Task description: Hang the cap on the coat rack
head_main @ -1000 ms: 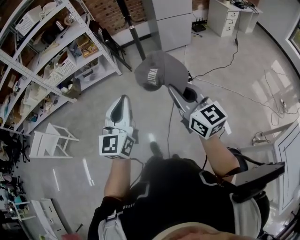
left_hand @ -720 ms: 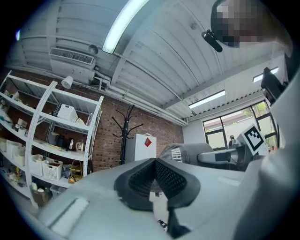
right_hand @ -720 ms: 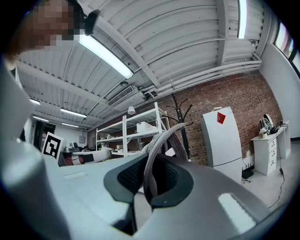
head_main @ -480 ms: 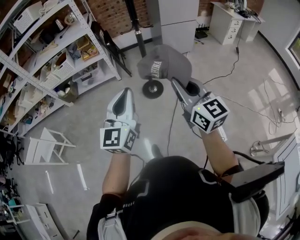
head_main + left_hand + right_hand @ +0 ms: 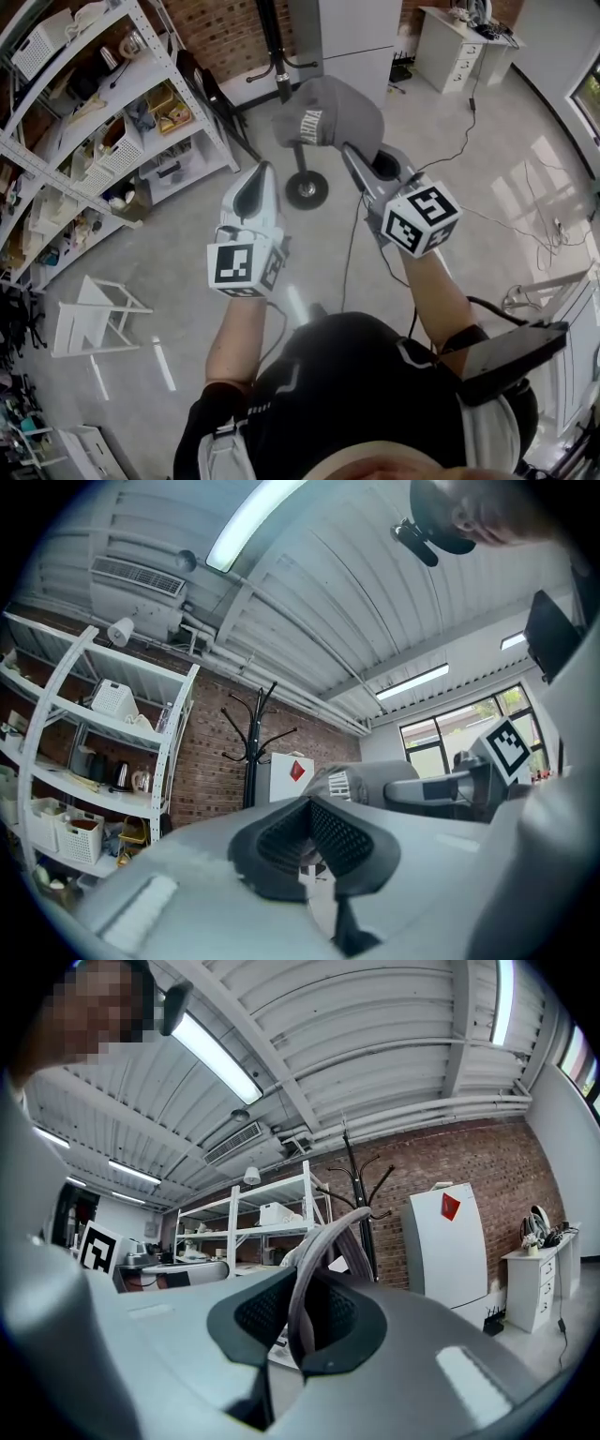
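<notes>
Currently our right gripper (image 5: 305,1321) pinches the cap (image 5: 328,112) by its rim, jaws narrowly parted around it; the left gripper (image 5: 255,183) is closed, empty. We judge this the carry: the coat rack (image 5: 278,56) stands just beyond, so next we lift over a hook. Far-left shelf baskets (image 5: 39,42) hold things we cannot identify.

brick wall (image 5: 223,33) red | floor (image 5: 525,122) glossy grey | shelving (image 5: 94,131) white, cluttered | cabinet (image 5: 356,37) white | strip light (image 5: 253,522) overhead
</notes>
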The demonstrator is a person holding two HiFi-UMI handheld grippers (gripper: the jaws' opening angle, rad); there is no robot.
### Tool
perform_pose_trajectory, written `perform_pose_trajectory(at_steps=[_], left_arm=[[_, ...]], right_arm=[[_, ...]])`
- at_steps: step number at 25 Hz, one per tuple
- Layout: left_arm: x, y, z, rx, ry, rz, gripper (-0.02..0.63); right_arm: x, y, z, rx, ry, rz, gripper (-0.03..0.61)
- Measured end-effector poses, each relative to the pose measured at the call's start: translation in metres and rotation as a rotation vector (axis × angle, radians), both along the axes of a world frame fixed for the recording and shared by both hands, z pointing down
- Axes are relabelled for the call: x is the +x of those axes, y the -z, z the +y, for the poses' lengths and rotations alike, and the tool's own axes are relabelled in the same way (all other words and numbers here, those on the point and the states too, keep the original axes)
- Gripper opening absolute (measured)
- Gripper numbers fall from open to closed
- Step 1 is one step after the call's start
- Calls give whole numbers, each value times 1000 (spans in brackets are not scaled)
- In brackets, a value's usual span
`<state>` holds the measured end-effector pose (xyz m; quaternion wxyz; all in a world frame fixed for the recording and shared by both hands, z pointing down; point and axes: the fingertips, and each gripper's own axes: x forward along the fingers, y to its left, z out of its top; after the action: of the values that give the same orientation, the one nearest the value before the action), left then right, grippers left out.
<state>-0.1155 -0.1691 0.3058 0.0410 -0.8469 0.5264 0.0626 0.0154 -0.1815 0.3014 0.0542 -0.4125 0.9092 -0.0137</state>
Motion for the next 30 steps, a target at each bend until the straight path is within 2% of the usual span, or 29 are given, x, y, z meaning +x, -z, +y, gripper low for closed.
perform_pose_trajectory(at_steps=[5,12,30], left_arm=[[-12,-3,-31,-2,-36,14,5],[-12,-7,-63,-21,-33,27,5],[32,22,-161,27,81,8,5]], right_arm=[[-13,0,-32,-11,-26,5,35],[-19,11,-64,0,-10,8,35],[-7,67,-167,126,245,-48,35]])
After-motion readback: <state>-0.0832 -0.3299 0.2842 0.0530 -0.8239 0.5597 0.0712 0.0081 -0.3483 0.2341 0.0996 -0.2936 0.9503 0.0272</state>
